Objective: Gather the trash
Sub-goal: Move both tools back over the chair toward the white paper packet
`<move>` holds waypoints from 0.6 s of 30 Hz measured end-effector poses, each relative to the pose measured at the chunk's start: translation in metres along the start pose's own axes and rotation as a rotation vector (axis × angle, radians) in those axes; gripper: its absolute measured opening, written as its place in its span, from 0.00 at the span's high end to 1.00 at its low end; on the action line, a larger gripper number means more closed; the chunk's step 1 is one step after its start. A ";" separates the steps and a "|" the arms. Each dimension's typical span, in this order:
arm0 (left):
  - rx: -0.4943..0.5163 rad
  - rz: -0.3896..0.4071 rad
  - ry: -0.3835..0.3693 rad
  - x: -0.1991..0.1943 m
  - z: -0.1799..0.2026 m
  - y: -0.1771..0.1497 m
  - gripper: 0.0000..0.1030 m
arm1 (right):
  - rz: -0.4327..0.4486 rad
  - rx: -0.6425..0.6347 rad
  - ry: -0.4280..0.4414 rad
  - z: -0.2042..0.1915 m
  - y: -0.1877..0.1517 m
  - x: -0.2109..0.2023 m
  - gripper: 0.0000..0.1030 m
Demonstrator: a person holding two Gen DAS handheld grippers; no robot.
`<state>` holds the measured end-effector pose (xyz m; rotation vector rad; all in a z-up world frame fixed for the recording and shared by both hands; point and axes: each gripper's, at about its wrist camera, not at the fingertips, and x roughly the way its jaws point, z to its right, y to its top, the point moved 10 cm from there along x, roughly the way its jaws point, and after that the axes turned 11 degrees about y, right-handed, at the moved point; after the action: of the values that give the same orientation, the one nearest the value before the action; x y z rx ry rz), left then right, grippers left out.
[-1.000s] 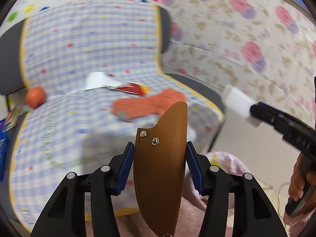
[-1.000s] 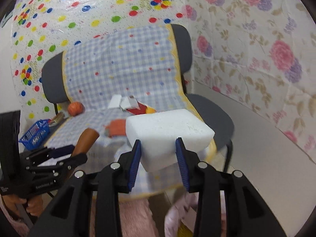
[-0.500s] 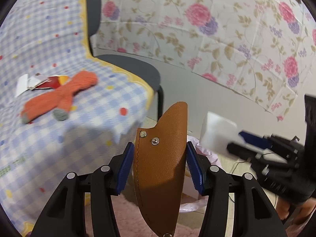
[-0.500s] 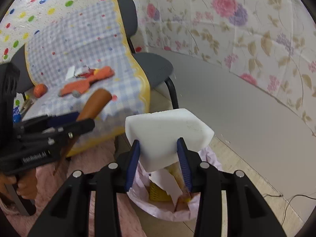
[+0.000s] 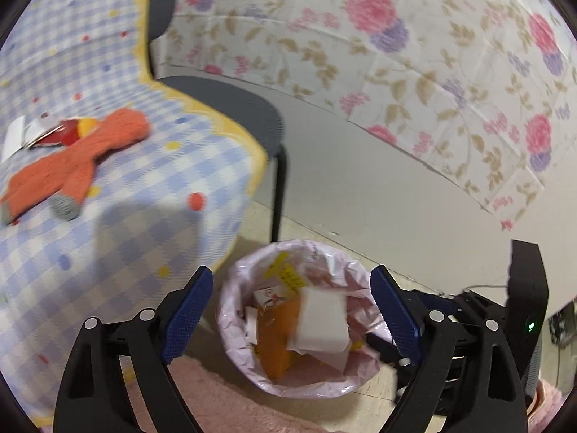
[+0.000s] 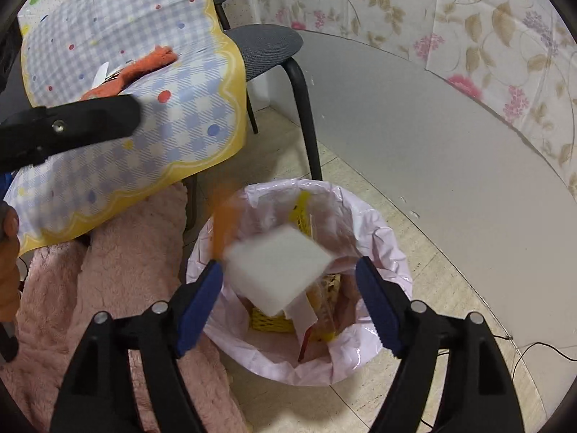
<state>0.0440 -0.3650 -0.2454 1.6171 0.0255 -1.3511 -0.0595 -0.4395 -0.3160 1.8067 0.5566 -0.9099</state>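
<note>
My left gripper (image 5: pixel 290 281) hangs over the pink-lined trash bin (image 5: pixel 230 310), its jaws opening with nothing between the pads. The brown leather sheath (image 5: pixel 276 339) is a blurred orange-brown shape inside the bin. My right gripper (image 6: pixel 290 270) is above the same bin (image 6: pixel 389 252), jaws opening too. The white foam block (image 6: pixel 277 270) tumbles loose between its fingers, clear of both pads, over the paper scraps. In the right wrist view the sheath (image 6: pixel 225 223) shows as an orange streak at the bin's left rim. The block (image 5: pixel 322 321) also shows inside the bin.
A chair under a blue checked cloth (image 5: pixel 126 216) holds orange knitted socks (image 5: pixel 79 158) and a red wrapper (image 5: pixel 54 133). Its black leg (image 6: pixel 306 108) stands just behind the bin. A pink fluffy rug (image 6: pixel 108 288) lies on the left. One left gripper finger (image 6: pixel 79 122) crosses the upper left.
Both grippers swung from the chair to above the bin and tipped down. Both opened: the left let go of the sheath, the right let go of the foam block, and both things are dropping in.
</note>
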 end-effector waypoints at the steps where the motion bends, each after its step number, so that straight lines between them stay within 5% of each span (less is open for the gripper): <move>1: -0.019 0.006 0.014 -0.003 -0.009 0.001 0.14 | 0.011 0.009 -0.012 0.004 0.002 -0.005 0.27; 11: -0.119 0.119 0.186 -0.053 -0.082 0.007 0.14 | 0.197 0.004 0.035 -0.020 0.056 -0.052 0.32; 18: -0.153 0.173 0.269 -0.081 -0.118 0.005 0.14 | 0.231 -0.057 0.108 -0.062 0.079 -0.051 0.39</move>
<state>0.1031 -0.2448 -0.1943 1.6210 0.1434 -0.9706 -0.0135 -0.4121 -0.2168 1.8323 0.4252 -0.6373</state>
